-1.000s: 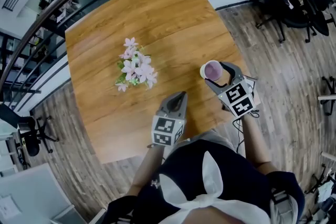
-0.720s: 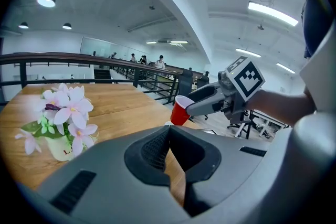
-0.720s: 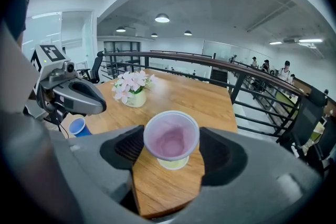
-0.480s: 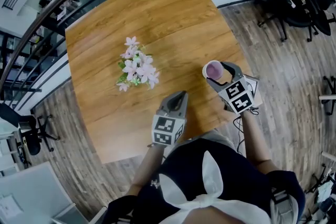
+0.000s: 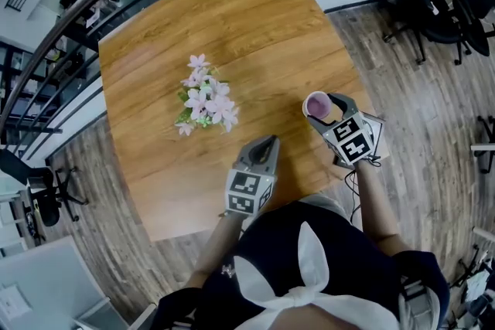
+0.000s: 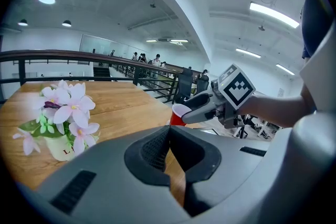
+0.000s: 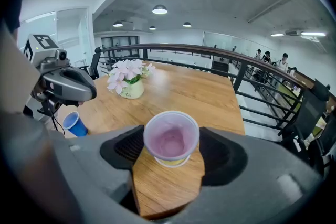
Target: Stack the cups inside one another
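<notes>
Head view, from the left: flowers (image 5: 204, 98) on the table (image 5: 255, 27), then left tongs (image 5: 267, 140), shut tight, nothing inside, waiting near the close edge. Next, cup (image 5: 315, 104), squeezed at its sides by the wide-spread right tongs (image 5: 319, 110). Lower now than a moment ago and a bit more to the right. Looks like putting the cup down, close to the table. Also a blue cup (image 7: 76, 124) low beside the left tongs in the right gripper view; on the table or not, hard to tell. Likely the next one to stack.

Only an "L" on the flower pot (image 6: 60, 147)
</notes>
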